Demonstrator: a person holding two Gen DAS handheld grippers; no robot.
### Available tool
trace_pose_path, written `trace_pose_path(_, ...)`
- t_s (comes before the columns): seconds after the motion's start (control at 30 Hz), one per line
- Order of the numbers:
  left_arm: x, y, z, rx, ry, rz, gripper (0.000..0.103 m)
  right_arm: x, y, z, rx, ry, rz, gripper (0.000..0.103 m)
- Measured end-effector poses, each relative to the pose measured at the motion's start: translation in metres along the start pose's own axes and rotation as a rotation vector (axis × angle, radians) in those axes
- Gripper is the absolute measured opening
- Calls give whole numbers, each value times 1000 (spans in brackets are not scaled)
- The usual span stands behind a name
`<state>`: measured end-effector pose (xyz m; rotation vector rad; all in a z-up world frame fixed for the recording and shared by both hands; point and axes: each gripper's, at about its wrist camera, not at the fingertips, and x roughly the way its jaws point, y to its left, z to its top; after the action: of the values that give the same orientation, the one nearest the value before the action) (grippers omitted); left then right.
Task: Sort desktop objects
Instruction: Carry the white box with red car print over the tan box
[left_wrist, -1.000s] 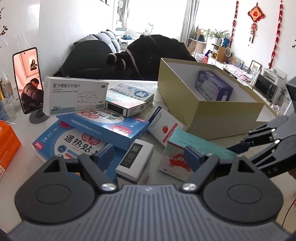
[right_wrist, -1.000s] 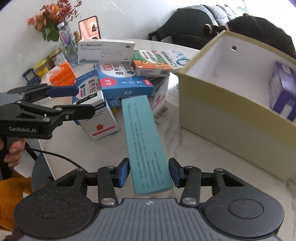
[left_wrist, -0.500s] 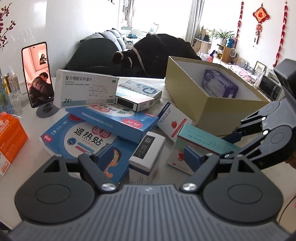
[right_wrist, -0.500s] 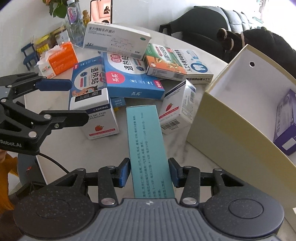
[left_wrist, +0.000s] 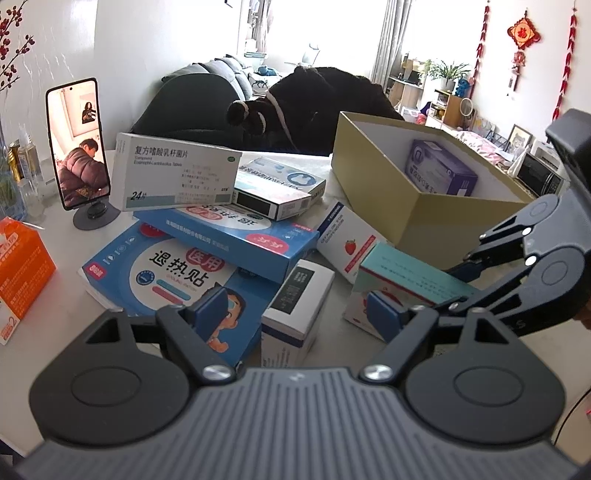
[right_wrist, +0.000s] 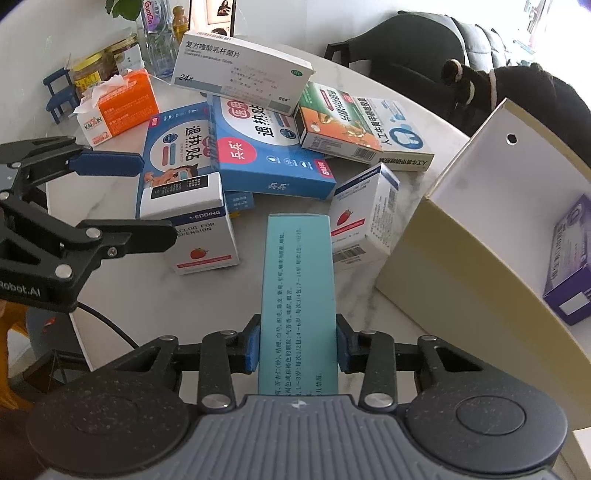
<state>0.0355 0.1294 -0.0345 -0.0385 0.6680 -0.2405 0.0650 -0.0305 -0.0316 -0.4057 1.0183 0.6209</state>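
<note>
Since earlier frame, my right tongs (right_wrist: 297, 349) closed onto long teal cardboard box (right_wrist: 298, 295), pads pressing its sides. Left tongs (left_wrist: 295, 306) hung released, empty. One purple box (right_wrist: 570, 258) lay inside tan open carton (right_wrist: 461, 291); many boxes remained on table.

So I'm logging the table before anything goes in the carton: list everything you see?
teal box: 1, between right gripper's pads
strawberry boxes: 2, white, mid-table
fever-patch boxes: 2, blue, stacked
24-tablet box: 1, white, topmost
green-orange box: 1, on a white-blue box
carton: 1, tan, open, right
purple box: 1, inside carton
tissue pack: 1, orange, left
phone: 1, on stand
left gripper: open
right gripper: jaws just closing, pads on teal box
</note>
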Motion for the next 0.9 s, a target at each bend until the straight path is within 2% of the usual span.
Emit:
trace_pose_path(0.47,-1,-13,12,27,-24,-33,83,-46,-20,8,86,-74,63,41)
trace_pose_path(0.9,4,-25,23,46,-38,-62,83,-99,-67,28,251,-199,104,41)
